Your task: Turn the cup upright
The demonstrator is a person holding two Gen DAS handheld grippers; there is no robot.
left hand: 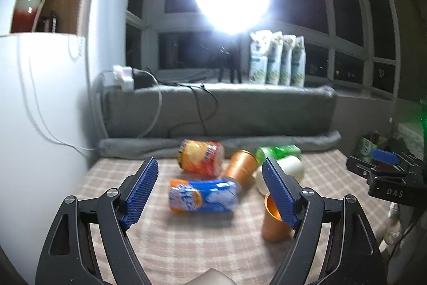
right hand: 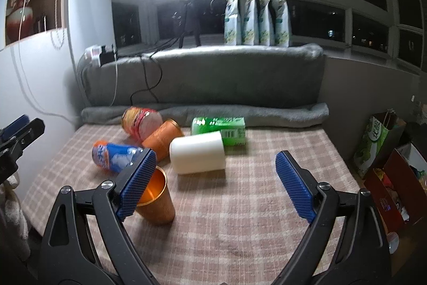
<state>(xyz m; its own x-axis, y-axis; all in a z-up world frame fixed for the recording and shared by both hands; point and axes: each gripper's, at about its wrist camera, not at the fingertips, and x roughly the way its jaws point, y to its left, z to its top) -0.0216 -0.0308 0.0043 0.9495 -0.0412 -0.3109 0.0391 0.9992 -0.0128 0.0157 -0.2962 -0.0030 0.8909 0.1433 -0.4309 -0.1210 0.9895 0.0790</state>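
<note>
An orange metal cup (left hand: 275,223) (right hand: 156,200) stands upright on the checked cloth, mouth up. A second orange cup (left hand: 241,168) (right hand: 162,136) lies on its side behind it. A white cup (right hand: 197,155) (left hand: 288,170) also lies on its side. My left gripper (left hand: 210,191) is open and empty above the cloth; the upright cup sits just behind its right finger. My right gripper (right hand: 216,183) is open and empty, with the white cup a little beyond it and the upright cup behind its left finger. The right gripper also shows in the left wrist view (left hand: 384,172).
A blue-orange can (left hand: 202,195) (right hand: 114,156), a red-yellow can (left hand: 201,156) (right hand: 141,122) and a green can (left hand: 279,151) (right hand: 218,128) lie on the cloth (right hand: 253,218). A grey cushion (right hand: 202,79) backs the table. A white wall (left hand: 40,151) stands left; bags and boxes (right hand: 384,151) stand right.
</note>
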